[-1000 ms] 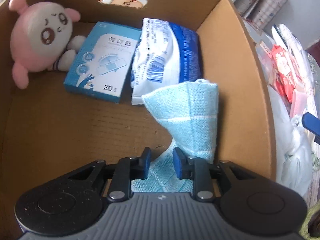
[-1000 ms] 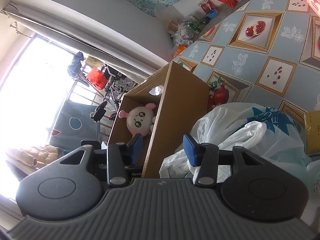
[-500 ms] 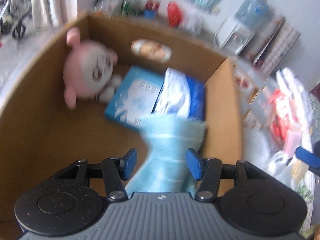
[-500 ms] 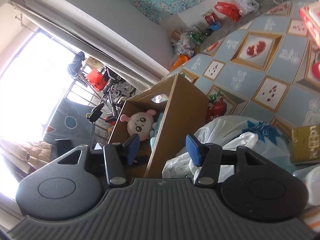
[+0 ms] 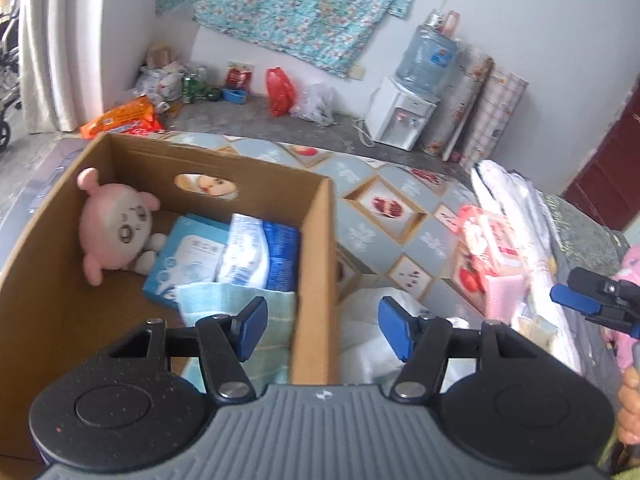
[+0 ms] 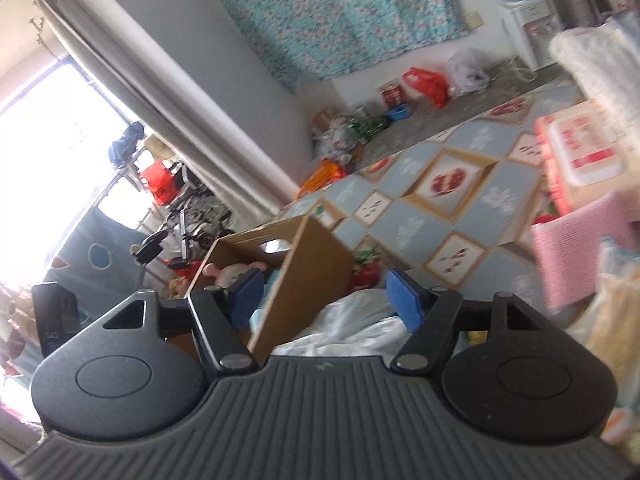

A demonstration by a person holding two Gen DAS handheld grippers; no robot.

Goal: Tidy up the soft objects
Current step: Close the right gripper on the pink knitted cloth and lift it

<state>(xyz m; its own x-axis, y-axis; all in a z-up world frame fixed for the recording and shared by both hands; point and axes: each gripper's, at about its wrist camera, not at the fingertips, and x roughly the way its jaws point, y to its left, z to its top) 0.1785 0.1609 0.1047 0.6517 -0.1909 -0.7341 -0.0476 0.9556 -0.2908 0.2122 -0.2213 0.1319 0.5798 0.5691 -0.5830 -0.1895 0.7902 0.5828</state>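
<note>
My cardboard box (image 5: 312,264) already holds the pink plush (image 5: 116,236), wipes pack (image 5: 260,252) and light-blue towel (image 5: 224,300), while a pink cloth (image 6: 576,256) at three o'clock on the tabletop (image 5: 400,216) looks left to sort, and both my left tongs (image 5: 320,328) and right tongs (image 6: 324,300) are opening, gripping nothing.

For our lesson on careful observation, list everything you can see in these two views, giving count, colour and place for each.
cardboard box: one, brown, left on the tiled mat
plush toy: one, pink, box's far left corner
flat carton: one, blue, in box
wipes pack: one, white-blue, in box
towel: one, light blue, box's near right
pink cloth: one, right of mat
water dispenser: one, white, far wall
left gripper: opening, empty
right gripper: opening, empty
</note>
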